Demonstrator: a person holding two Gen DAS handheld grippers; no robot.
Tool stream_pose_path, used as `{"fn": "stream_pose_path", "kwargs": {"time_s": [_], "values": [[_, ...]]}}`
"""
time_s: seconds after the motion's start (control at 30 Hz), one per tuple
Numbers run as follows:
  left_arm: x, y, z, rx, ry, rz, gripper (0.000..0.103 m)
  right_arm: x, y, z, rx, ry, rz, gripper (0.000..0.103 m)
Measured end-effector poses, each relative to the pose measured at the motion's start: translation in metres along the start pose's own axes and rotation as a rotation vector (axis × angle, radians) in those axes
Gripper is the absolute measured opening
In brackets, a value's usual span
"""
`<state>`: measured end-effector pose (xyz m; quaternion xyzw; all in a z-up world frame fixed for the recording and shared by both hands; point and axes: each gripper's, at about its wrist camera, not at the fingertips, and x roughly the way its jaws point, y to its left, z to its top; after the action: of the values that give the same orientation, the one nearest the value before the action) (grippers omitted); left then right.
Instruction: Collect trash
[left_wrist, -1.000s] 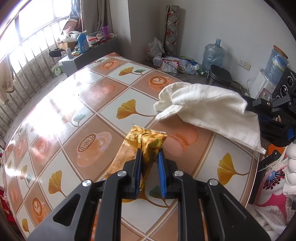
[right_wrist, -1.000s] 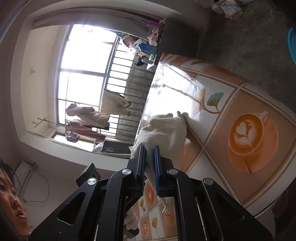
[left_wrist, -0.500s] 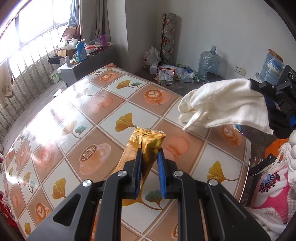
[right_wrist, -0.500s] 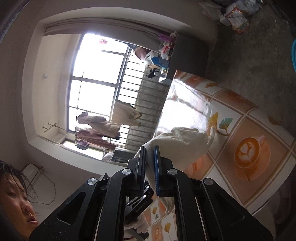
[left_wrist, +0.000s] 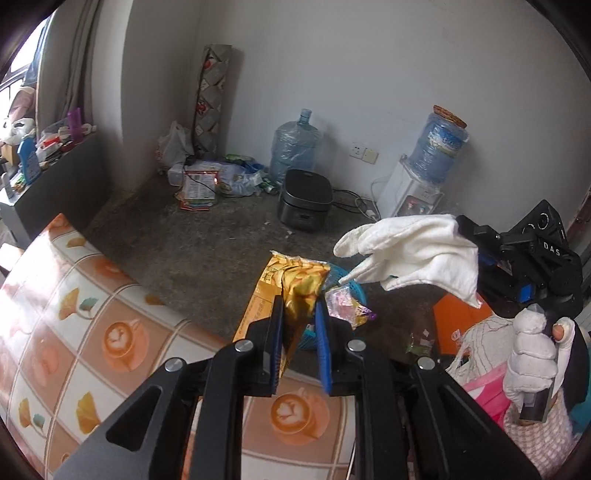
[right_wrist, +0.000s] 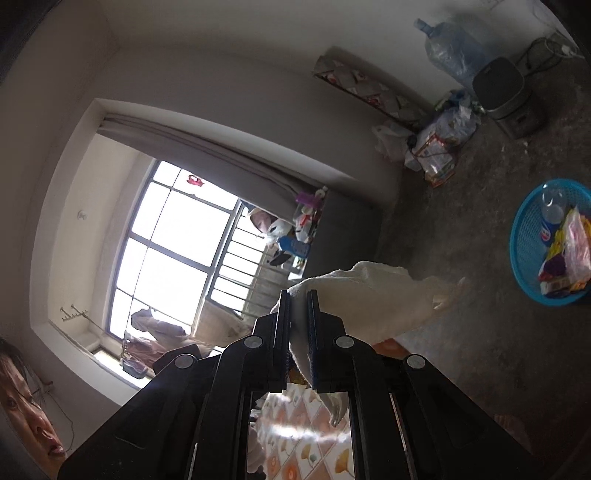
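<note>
My left gripper (left_wrist: 300, 306) is shut on a gold and yellow snack wrapper (left_wrist: 295, 286), held in the air past the table edge, above a blue basket (left_wrist: 345, 286) of trash on the floor. My right gripper (right_wrist: 298, 295) is shut on a white cloth (right_wrist: 369, 299); in the left wrist view that cloth (left_wrist: 413, 254) hangs to the right of the wrapper, over the basket. The right wrist view, tilted sideways, shows the blue basket (right_wrist: 524, 240) holding a plastic bottle and several wrappers.
The table with a coffee-and-leaf patterned cover (left_wrist: 92, 332) lies below left. On the concrete floor stand a black rice cooker (left_wrist: 304, 199), a water jug (left_wrist: 295, 147), a water dispenser (left_wrist: 417, 192) and litter by the wall. An orange sheet (left_wrist: 458, 321) lies right.
Both grippers have swung off the table toward the floor basket, carrying the wrapper and the cloth. The basket has come into view in both views.
</note>
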<state>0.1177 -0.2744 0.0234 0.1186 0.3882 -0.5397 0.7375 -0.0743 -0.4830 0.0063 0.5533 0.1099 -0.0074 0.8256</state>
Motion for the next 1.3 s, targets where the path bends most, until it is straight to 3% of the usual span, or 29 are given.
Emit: {"fn": "stream_pose_path", "kwargs": {"time_s": [0.13,0.37,0.43,0.5,0.57,0.63,0.8,0.97,1.03,1.23,1.3], "values": [[0.07,-0.014,0.027,0.004,0.104,-0.1,0.017,-0.006,-0.037,0.018,0.016,-0.065,-0.131,0.007],[0.192,-0.046,0.06,0.093,0.237,-0.113,0.017,0.009,-0.108,0.045,0.098,-0.128,-0.295,0.008],[0.222,-0.049,0.065,0.102,0.253,-0.119,0.025,0.018,-0.133,0.053,0.132,-0.123,-0.322,0.009],[0.252,-0.048,0.068,0.087,0.276,-0.103,0.057,0.031,-0.163,0.057,0.177,-0.09,-0.369,0.012],[0.273,-0.041,0.067,0.065,0.287,-0.063,0.058,0.04,-0.192,0.055,0.214,-0.047,-0.436,0.023],[0.281,-0.034,0.064,0.056,0.294,-0.027,0.058,0.042,-0.213,0.049,0.26,-0.025,-0.482,0.023],[0.264,-0.016,0.06,0.05,0.259,-0.008,0.059,0.034,-0.219,0.04,0.285,-0.028,-0.462,0.024],[0.221,-0.007,0.065,0.028,0.181,-0.003,0.06,0.025,-0.186,0.038,0.231,-0.043,-0.461,0.024],[0.195,-0.004,0.067,0.027,0.137,-0.001,0.064,0.026,-0.165,0.038,0.164,-0.045,-0.479,0.025],[0.089,0.014,0.058,-0.011,-0.015,0.084,0.095,0.032,-0.075,0.019,-0.129,-0.054,-0.522,0.036],[0.052,0.024,0.048,-0.038,-0.061,0.145,0.097,0.035,-0.044,0.005,-0.24,-0.055,-0.521,0.049]]}}
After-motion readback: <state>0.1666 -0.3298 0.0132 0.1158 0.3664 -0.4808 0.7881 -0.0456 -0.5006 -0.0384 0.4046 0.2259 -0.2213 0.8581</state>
